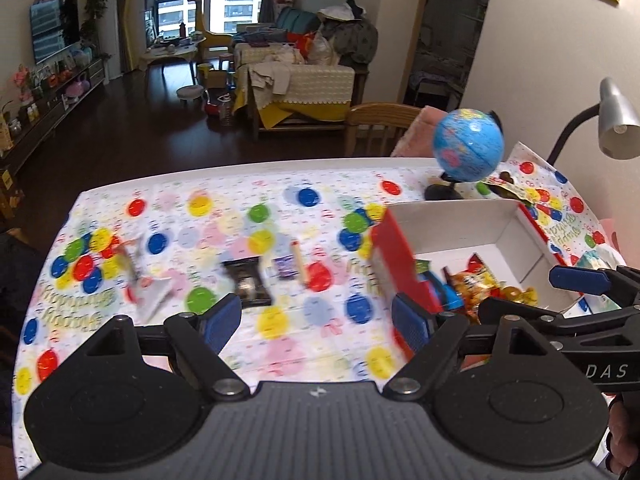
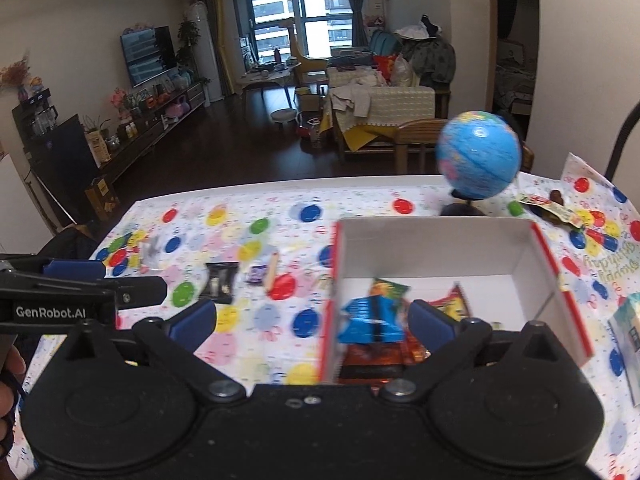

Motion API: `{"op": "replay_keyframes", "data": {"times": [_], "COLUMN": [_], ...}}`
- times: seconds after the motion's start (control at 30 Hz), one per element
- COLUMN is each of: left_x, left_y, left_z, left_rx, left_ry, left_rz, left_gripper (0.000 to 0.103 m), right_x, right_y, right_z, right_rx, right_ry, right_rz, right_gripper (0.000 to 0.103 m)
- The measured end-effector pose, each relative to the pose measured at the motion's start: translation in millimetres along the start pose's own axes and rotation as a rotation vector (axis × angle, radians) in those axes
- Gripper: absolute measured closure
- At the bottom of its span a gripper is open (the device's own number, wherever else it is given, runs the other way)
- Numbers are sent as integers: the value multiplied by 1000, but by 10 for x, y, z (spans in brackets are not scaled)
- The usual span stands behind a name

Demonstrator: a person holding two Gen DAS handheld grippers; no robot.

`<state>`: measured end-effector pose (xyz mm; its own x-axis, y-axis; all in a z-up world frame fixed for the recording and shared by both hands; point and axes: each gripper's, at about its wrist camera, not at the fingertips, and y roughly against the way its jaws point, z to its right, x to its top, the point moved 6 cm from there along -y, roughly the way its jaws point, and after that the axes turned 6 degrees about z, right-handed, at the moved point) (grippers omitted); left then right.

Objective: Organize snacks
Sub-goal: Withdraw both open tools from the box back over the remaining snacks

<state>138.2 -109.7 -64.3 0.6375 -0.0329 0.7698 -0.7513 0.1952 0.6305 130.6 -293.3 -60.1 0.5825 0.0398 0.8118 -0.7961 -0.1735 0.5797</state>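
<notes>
A red-and-white box (image 1: 516, 236) (image 2: 440, 248) stands open on the right of the table and holds several snack packets. Among them are an orange packet (image 1: 476, 280) and a blue packet (image 2: 372, 320). My right gripper (image 2: 312, 324) (image 1: 544, 296) hangs over the box's near-left corner, jaws wide open. The blue packet sits below the gap, clear of both pads. My left gripper (image 1: 316, 322) (image 2: 108, 280) is open and empty over the tablecloth, left of the box. Beyond it lie a black packet (image 1: 248, 284) (image 2: 220, 284), a small purple packet (image 1: 286, 268), a tan stick (image 1: 299, 264) and a clear wrapper (image 1: 144, 280).
A blue globe (image 1: 468, 146) (image 2: 478, 156) stands on its stand just behind the box. A grey desk lamp (image 1: 616, 120) leans in at the far right. Another packet (image 2: 552, 206) lies behind the box's right corner. A wooden chair (image 1: 380, 124) stands past the table's far edge.
</notes>
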Motion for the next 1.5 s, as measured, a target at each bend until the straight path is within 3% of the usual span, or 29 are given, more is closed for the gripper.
{"op": "replay_keyframes", "data": {"times": [0.3,0.57,0.97,1.3,1.5], "left_x": [-72,-85,-102,-108,-101], "left_y": [197,129,-618,-1298,-1611], "left_z": [-750,-1273,-1856,-2076,-2166], "left_rx": [1,41,169,193,183], "left_ry": [13,62,151,207,220], "left_rz": [6,-4,-83,-142,-170], "left_gripper": [21,21,21,21,22], "right_x": [-23,-36,-61,-96,-159], "right_y": [-151,-347,-1309,-2097,-2443], "right_z": [-722,-1064,-1179,-1275,-1306], "right_rx": [-4,-14,48,124,155], "right_ry": [16,29,75,112,108], "right_rz": [3,-11,-105,-183,-238], "right_gripper": [1,1,2,6,22]}}
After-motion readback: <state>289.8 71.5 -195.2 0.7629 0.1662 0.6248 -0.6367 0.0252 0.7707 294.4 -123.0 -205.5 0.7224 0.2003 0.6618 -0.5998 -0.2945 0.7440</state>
